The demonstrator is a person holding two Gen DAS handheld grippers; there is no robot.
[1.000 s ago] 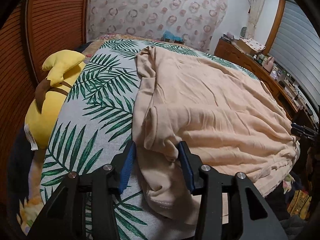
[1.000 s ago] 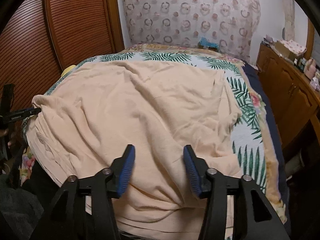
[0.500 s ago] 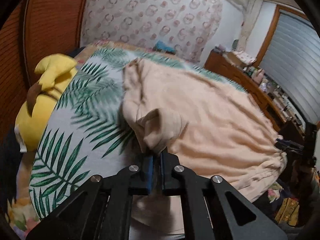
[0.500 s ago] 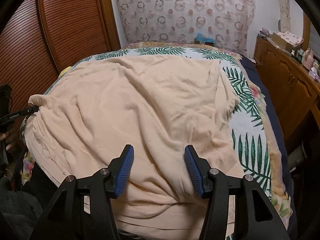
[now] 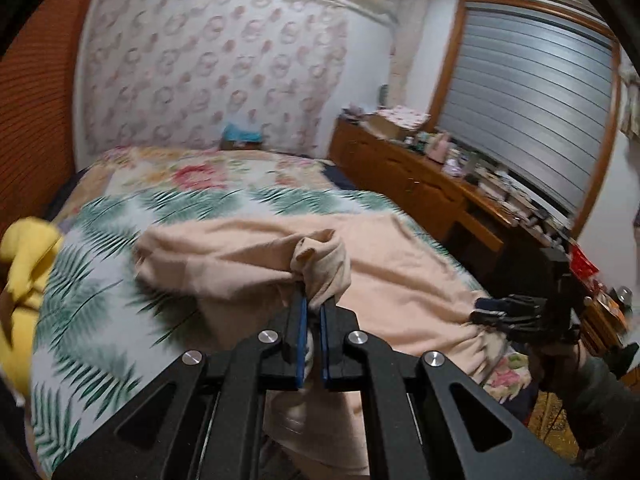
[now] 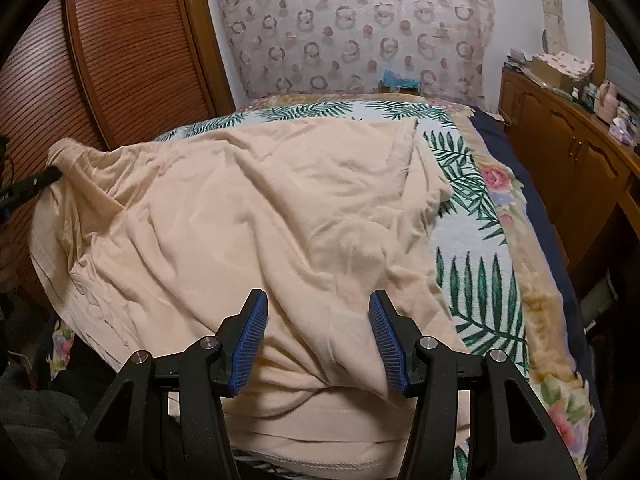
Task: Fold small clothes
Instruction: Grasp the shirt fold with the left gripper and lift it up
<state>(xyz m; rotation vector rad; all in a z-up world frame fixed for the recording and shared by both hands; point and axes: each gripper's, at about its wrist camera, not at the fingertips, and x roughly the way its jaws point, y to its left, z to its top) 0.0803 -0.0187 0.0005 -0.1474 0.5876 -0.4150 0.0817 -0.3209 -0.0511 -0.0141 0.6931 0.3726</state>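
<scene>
A peach garment [image 6: 248, 208] lies spread over the leaf-print bedspread [image 6: 472, 240]. In the left wrist view my left gripper [image 5: 311, 306] is shut on a bunched sleeve [image 5: 324, 264] of the peach garment [image 5: 408, 276], held lifted above the bed. The right wrist view shows that same gripper [image 6: 36, 182] at the far left, with the cloth pulled up taut from it. My right gripper [image 6: 318, 302] stands open low over the garment's near hem, its blue pads apart and loose fabric lying between them. It also shows as a dark gripper [image 5: 486, 310] at the bed's right edge.
A yellow plush toy [image 5: 24, 272] lies at the bed's left side. A wooden dresser [image 5: 432, 184] crowded with small items runs along the right wall. Slatted wooden doors [image 6: 120, 64] stand to the left. A small blue thing [image 6: 400, 80] sits at the headboard.
My left gripper closed on the sleeve, then lifted it up and across over the garment. The right gripper stayed open and shifted only slightly.
</scene>
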